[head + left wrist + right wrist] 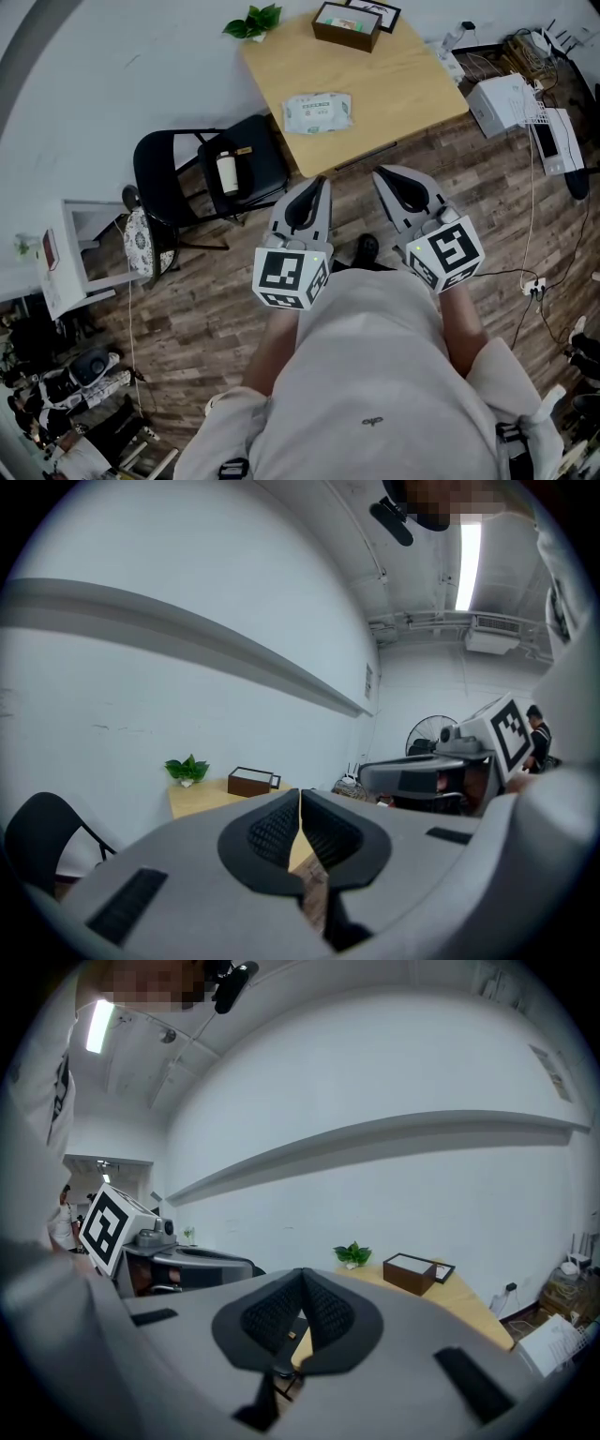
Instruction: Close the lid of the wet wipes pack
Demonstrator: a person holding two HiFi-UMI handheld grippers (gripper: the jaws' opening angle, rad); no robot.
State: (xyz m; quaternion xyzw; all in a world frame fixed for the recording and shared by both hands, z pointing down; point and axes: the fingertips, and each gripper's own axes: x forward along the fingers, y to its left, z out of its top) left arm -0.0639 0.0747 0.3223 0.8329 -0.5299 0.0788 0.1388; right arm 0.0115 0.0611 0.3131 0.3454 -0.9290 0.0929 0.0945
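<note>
The wet wipes pack (318, 112), pale green and white, lies flat on the wooden table (394, 84) near its front left corner. Whether its lid stands up I cannot tell from this height. My left gripper (322, 183) hangs shut and empty in front of the table's near corner, well short of the pack. My right gripper (382, 175) is level with it a little to the right, also shut with nothing between its jaws. In the left gripper view the gripper (300, 797) has its tips touching; the right gripper (302, 1275) shows the same in its own view. The pack is hidden in both.
A dark brown box (347, 25) and a small green plant (253, 21) stand at the table's far side. A black chair (220, 173) with a bottle (227, 173) on its seat stands left of the table. A white appliance (506, 103) and cables lie on the floor at right.
</note>
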